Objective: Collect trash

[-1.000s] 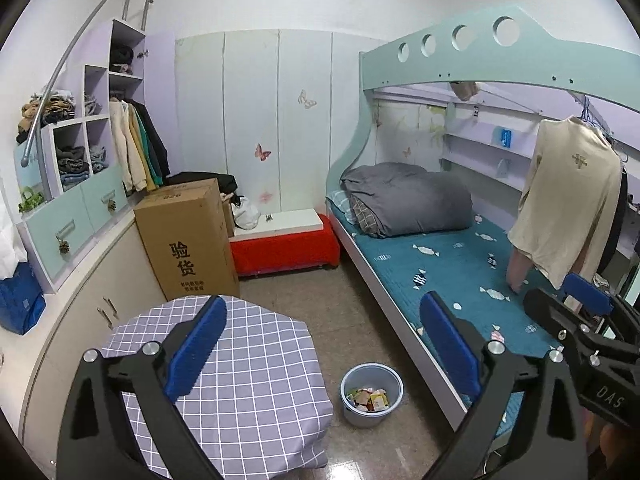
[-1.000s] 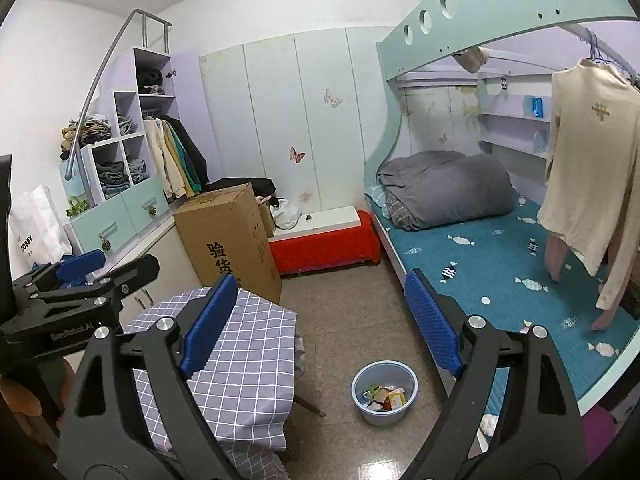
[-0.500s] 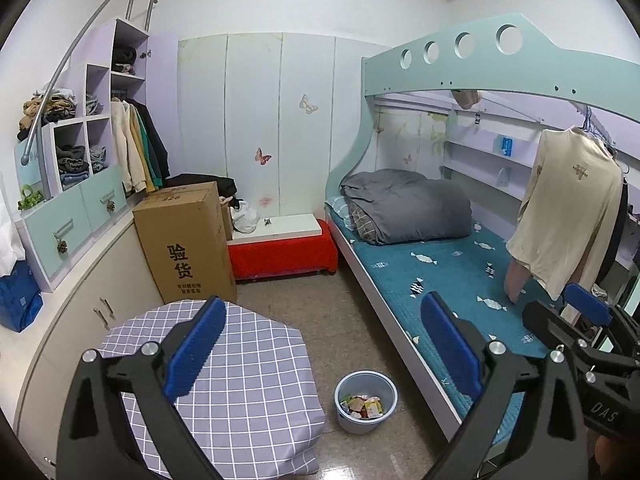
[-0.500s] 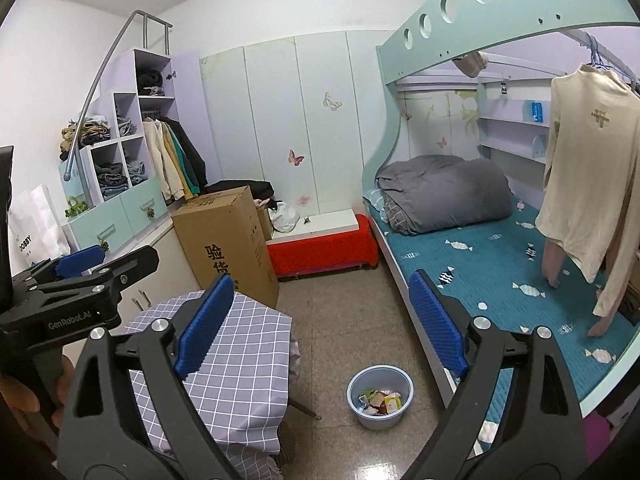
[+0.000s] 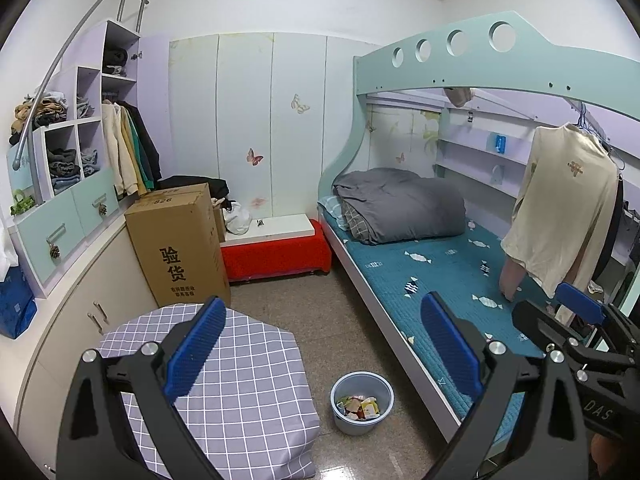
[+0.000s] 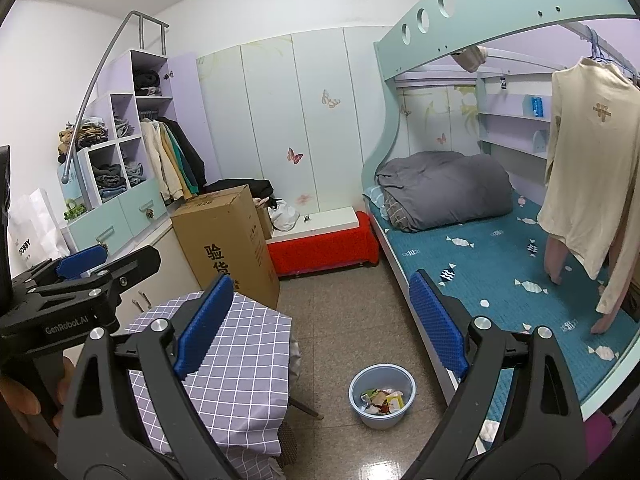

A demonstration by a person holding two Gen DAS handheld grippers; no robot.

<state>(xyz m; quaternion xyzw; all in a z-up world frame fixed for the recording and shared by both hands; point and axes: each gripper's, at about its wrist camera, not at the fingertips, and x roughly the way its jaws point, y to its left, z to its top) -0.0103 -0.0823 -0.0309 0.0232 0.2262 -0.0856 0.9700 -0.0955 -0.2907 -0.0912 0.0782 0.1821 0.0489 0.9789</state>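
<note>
Only the right wrist view shows the white paper bag (image 6: 34,226) at 9 o'clock and a leg of the table (image 6: 306,406) under the checked cloth (image 6: 240,360). Only the left wrist view shows the blue bag (image 5: 16,304) on the counter at its 9 o'clock. Each view catches the other tool at its edge: the right gripper (image 5: 576,312) at 3 o'clock in the left view, the left gripper (image 6: 82,260) at 9 o'clock in the right.

The left gripper (image 5: 324,348) is spread wide, nothing between its blue pads. The right gripper (image 6: 320,328) is likewise released and empty.

The blue bucket (image 5: 362,402) stands on the floor between the table and the bunk bed (image 5: 440,276), with trash (image 5: 358,406) inside. In the left view it sits below the gap at 6 o'clock, well apart. In the right view the bucket (image 6: 382,396) lies toward 5 o'clock, its wrappers (image 6: 382,396) visible inside.
</note>
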